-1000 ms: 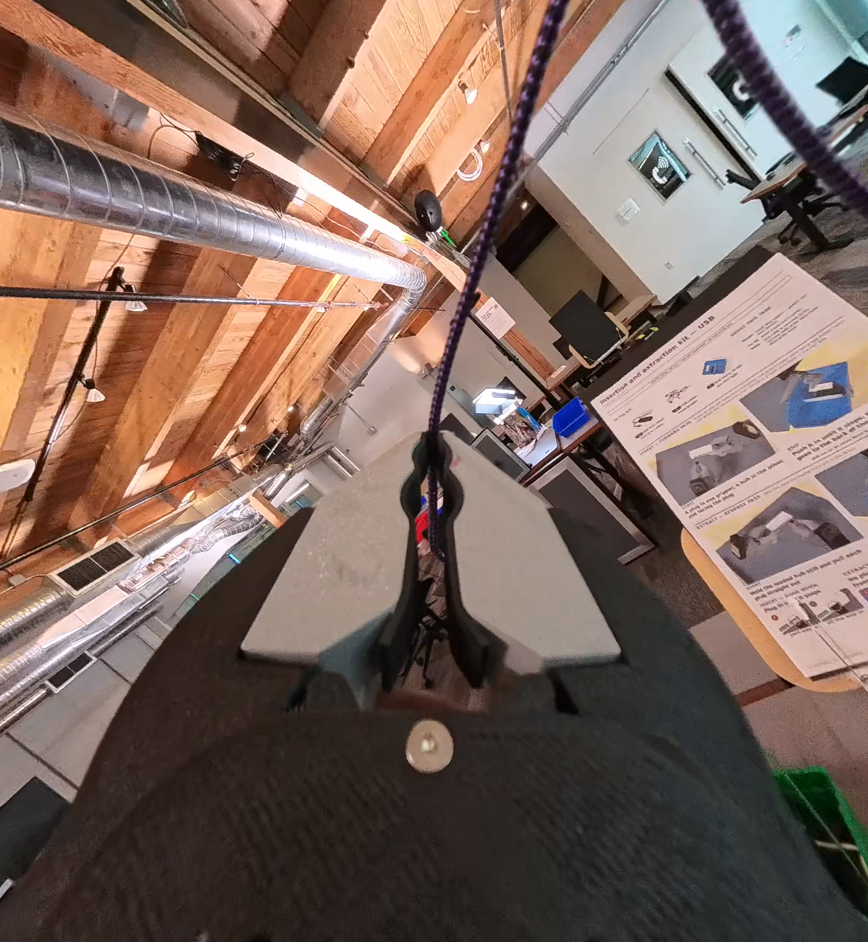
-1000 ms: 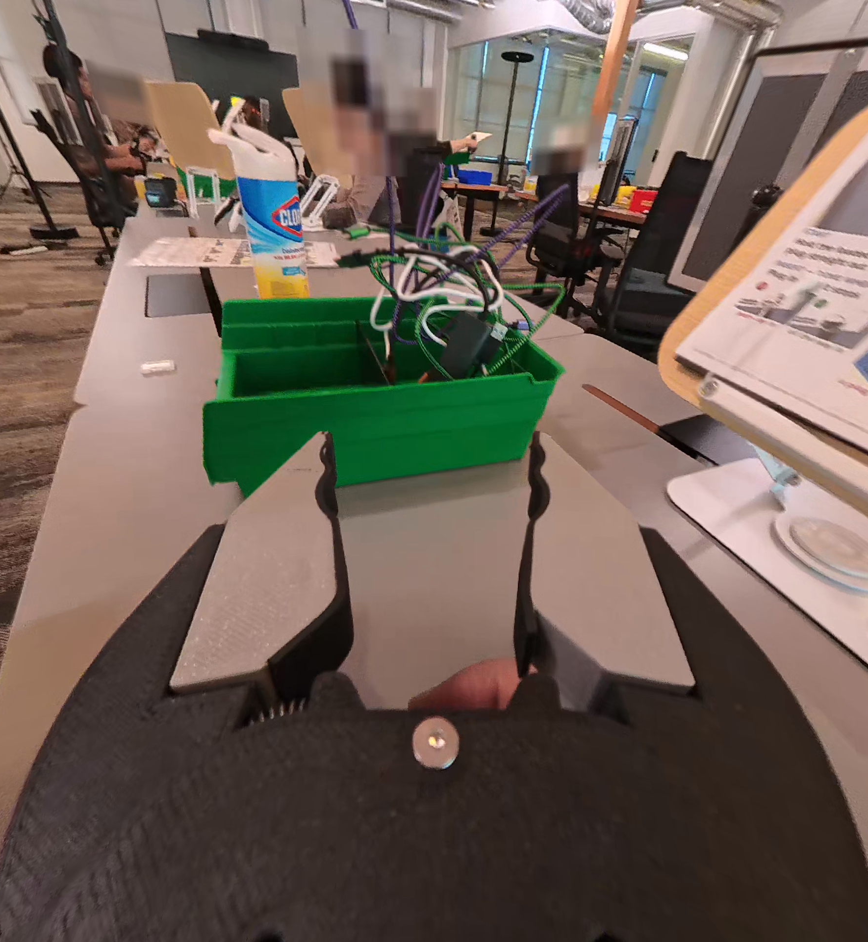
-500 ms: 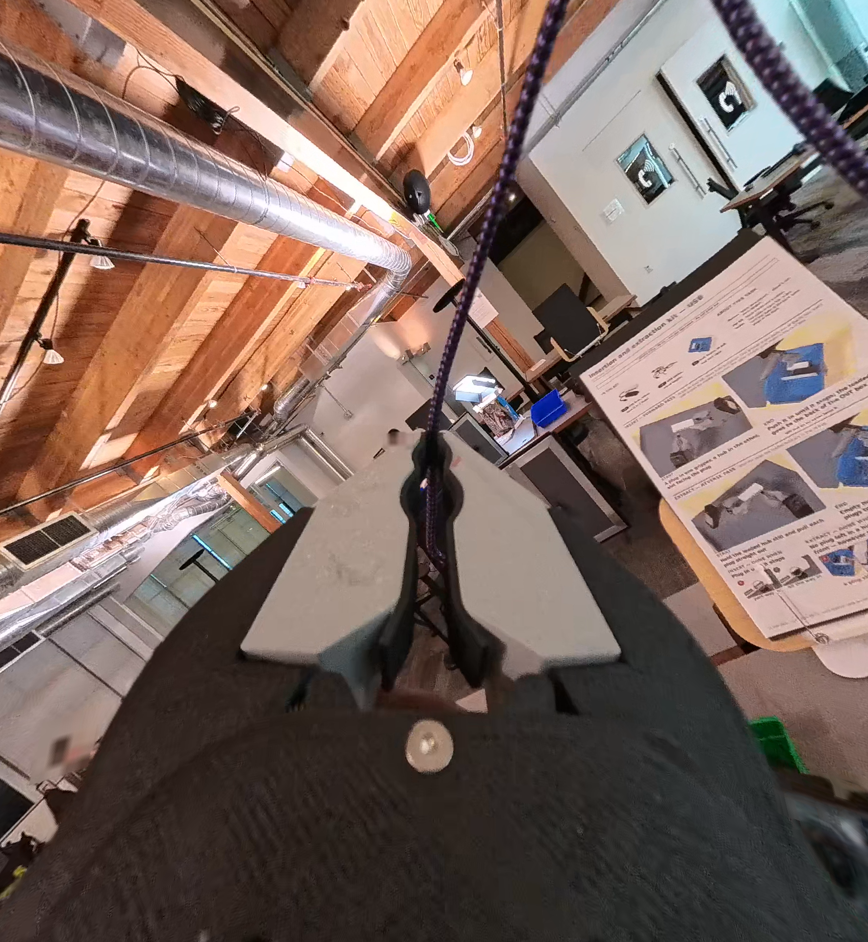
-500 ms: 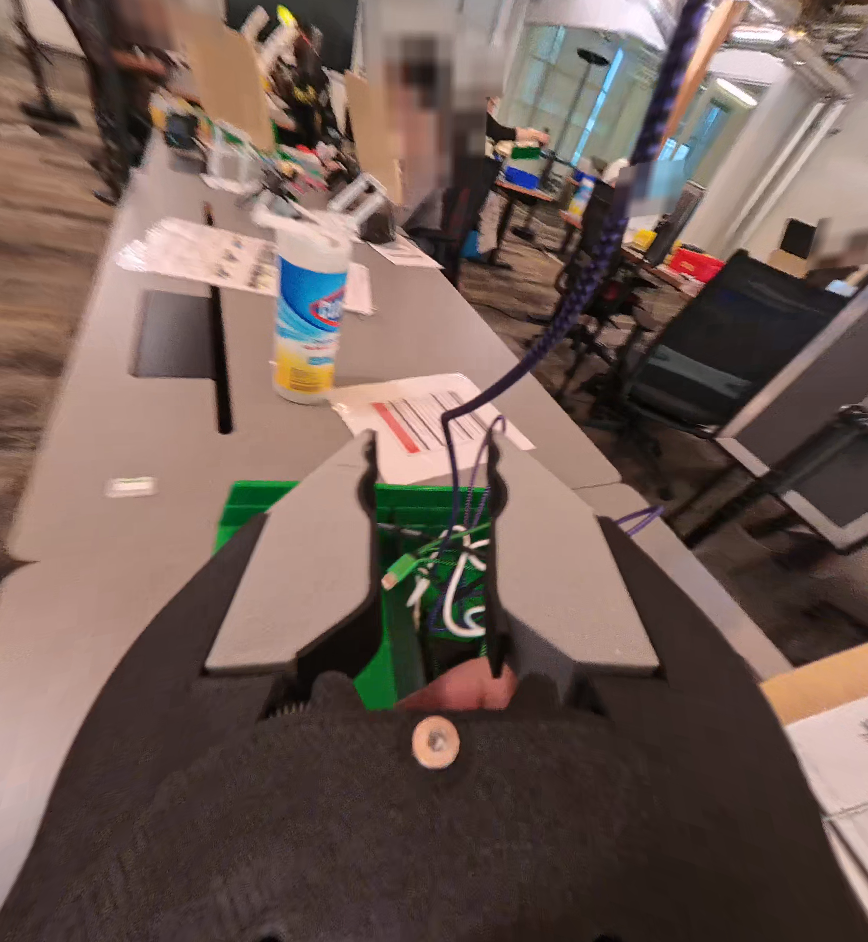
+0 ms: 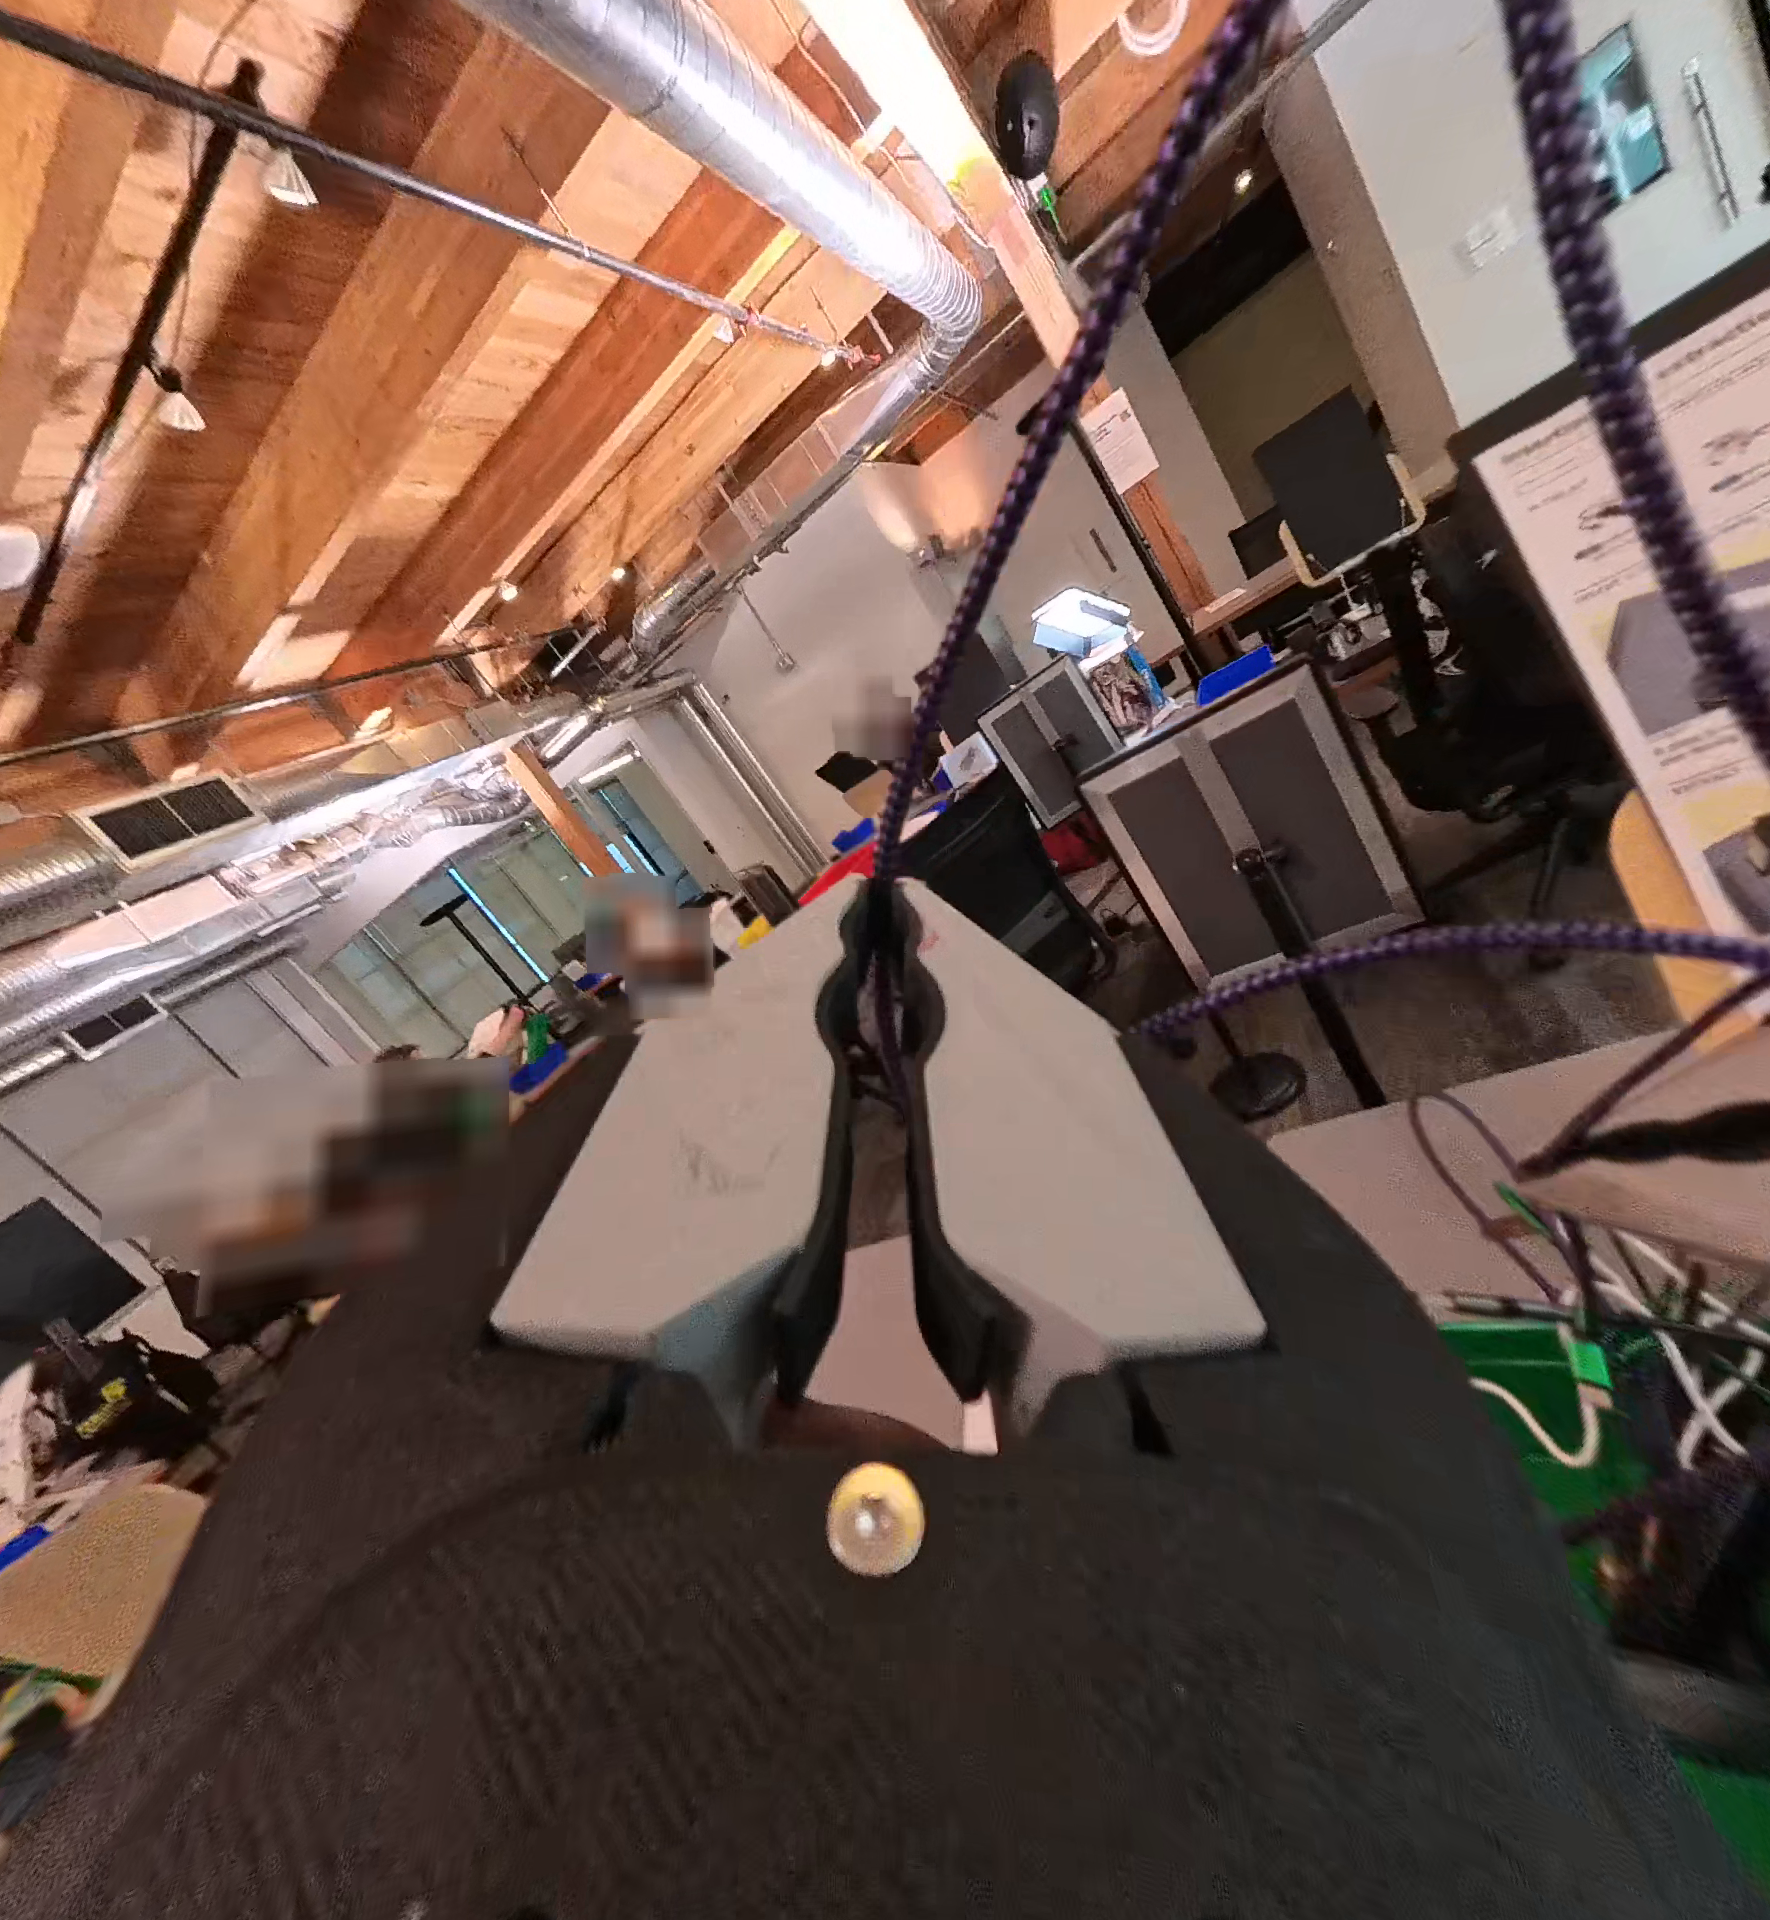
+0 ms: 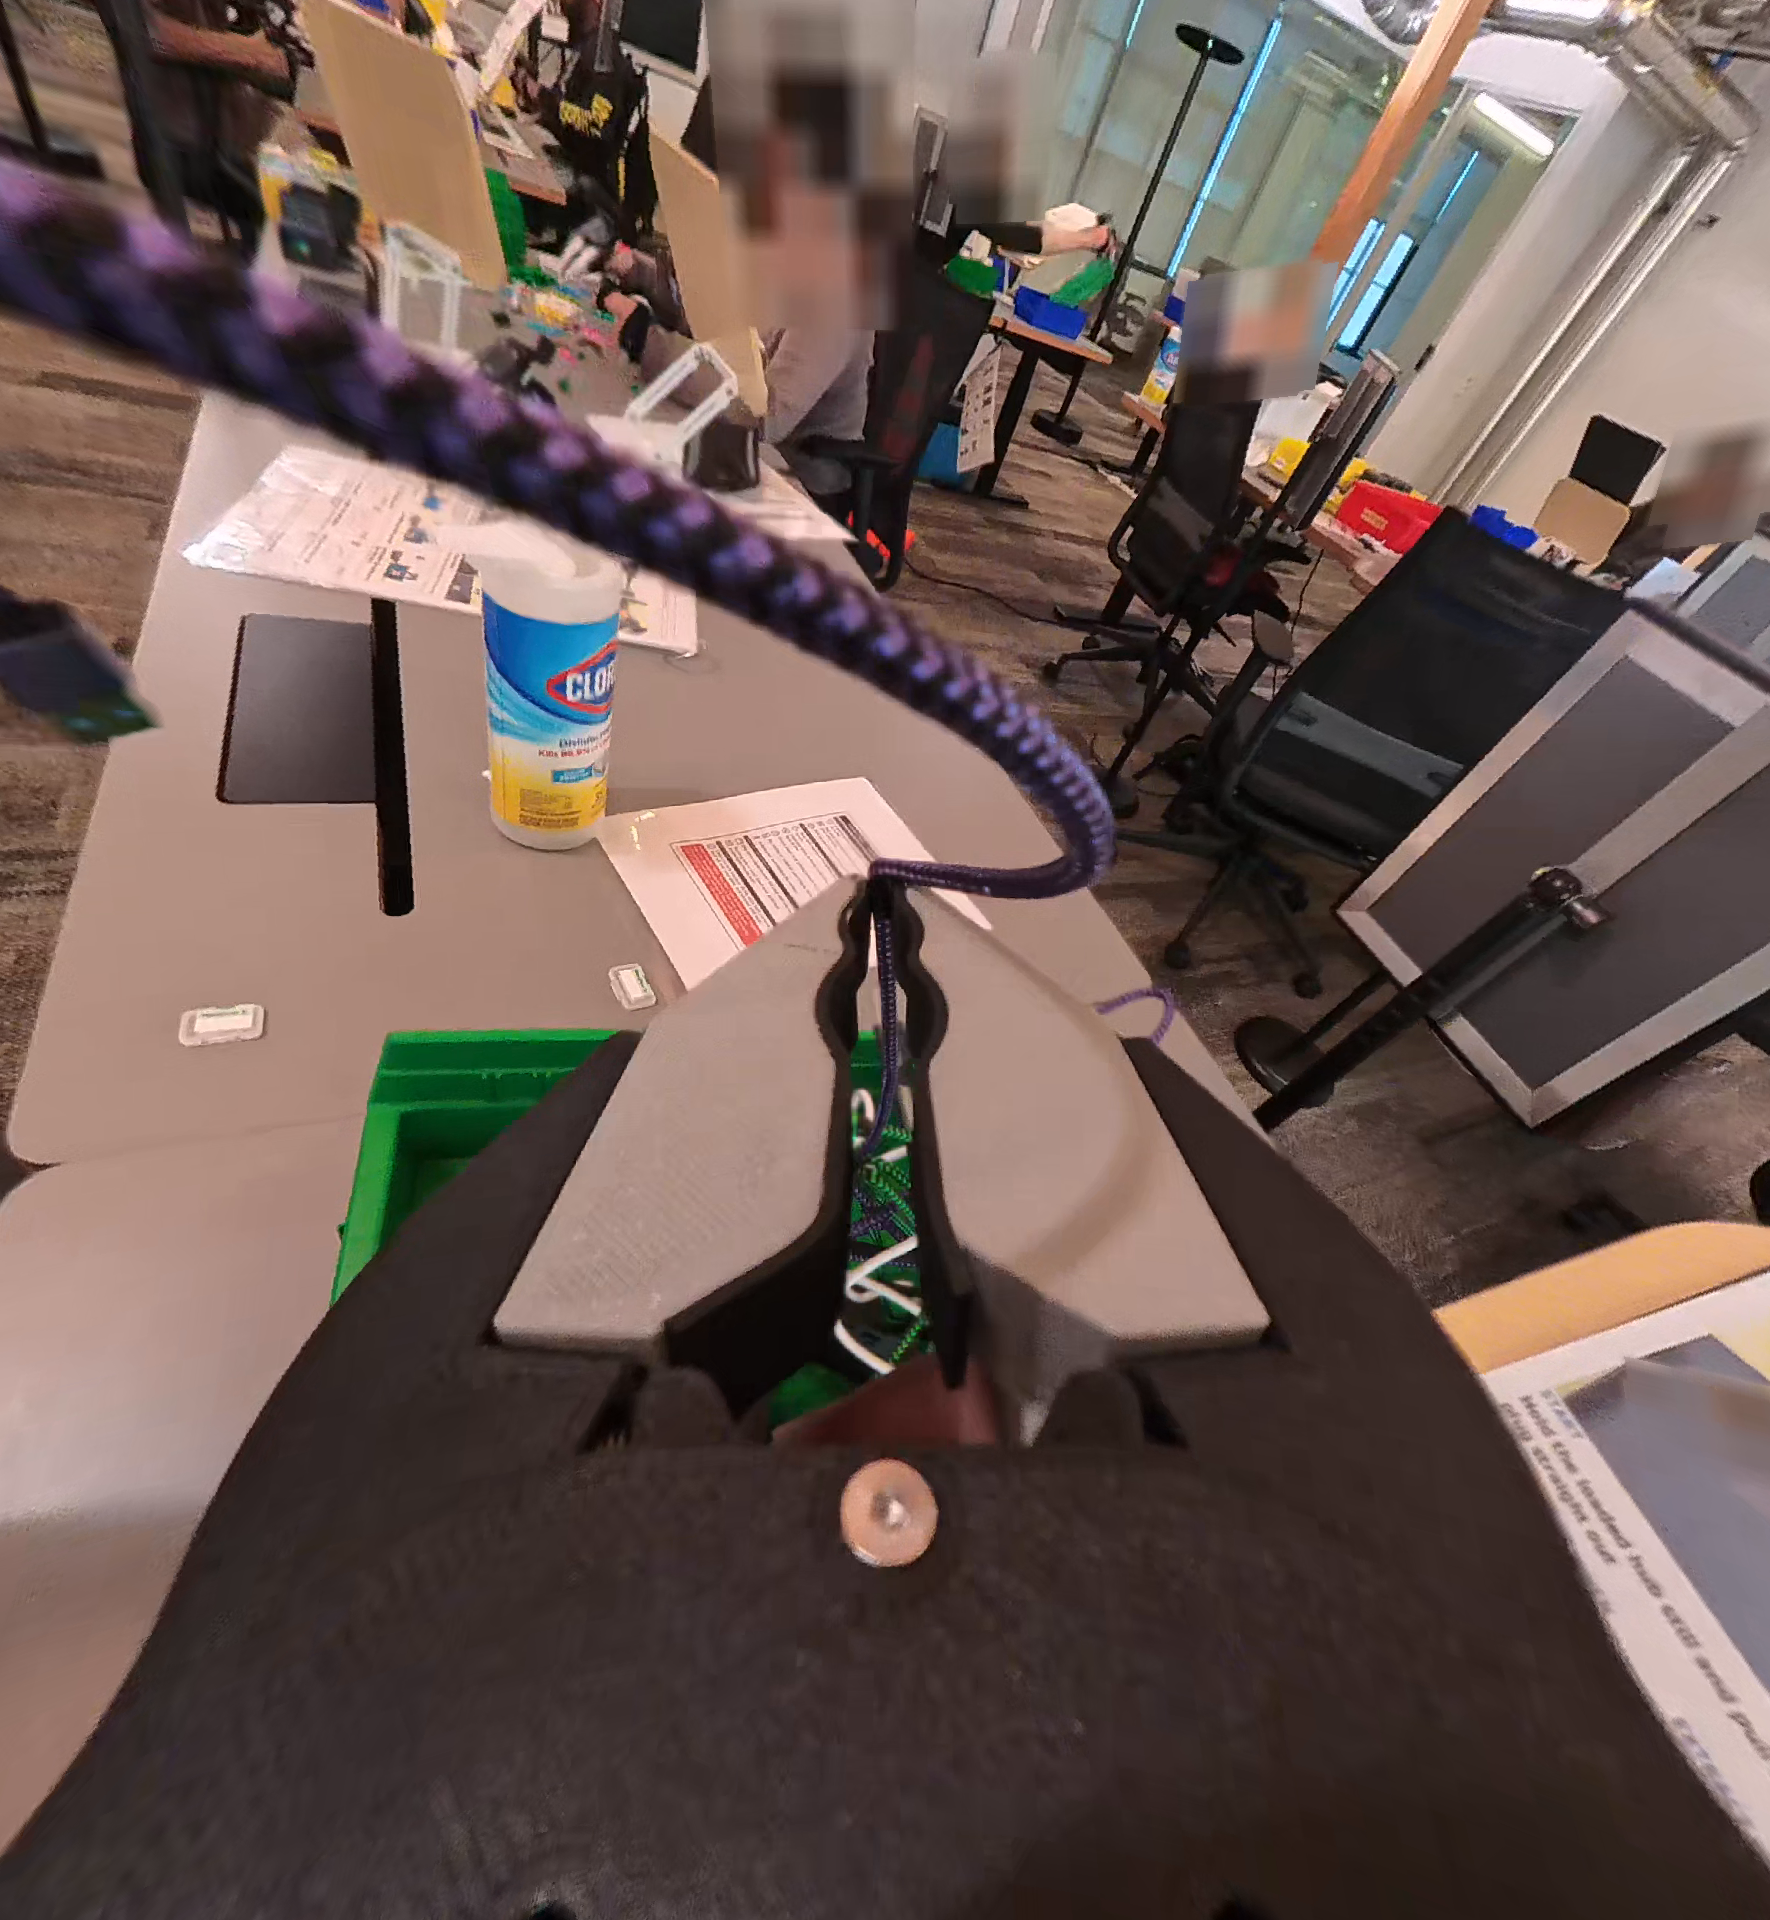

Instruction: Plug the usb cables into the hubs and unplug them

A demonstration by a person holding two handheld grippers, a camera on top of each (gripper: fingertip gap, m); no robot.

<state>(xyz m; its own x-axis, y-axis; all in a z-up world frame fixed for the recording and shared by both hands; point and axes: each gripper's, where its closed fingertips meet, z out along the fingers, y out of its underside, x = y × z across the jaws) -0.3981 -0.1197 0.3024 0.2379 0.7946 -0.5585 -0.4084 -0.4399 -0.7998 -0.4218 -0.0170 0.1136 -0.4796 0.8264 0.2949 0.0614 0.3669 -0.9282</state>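
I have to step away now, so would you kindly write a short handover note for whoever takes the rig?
Left tongs: shut on the purple braided cable, raised toward the ceiling.
Right tongs: shut on the same purple braided cable, above the green bin.
The cable's plug hangs free at left.
The other cables lie tangled in the bin.
No hub is visible.
Done: one cable lifted out.
Left: all plugging and unplugging.

light: bright, even indoor light; warm glare strip on the wood ceiling [image 5: 891, 114], daylight from far windows [image 6: 1224, 135] | blur: purple cable [image 6: 507, 436] soft and smeared close to the lens, green bin [image 5: 1546, 1455] corner blurred | distortion: strong fisheye bending at edges | shadows: soft, faint on the counter [image 6: 268, 935]
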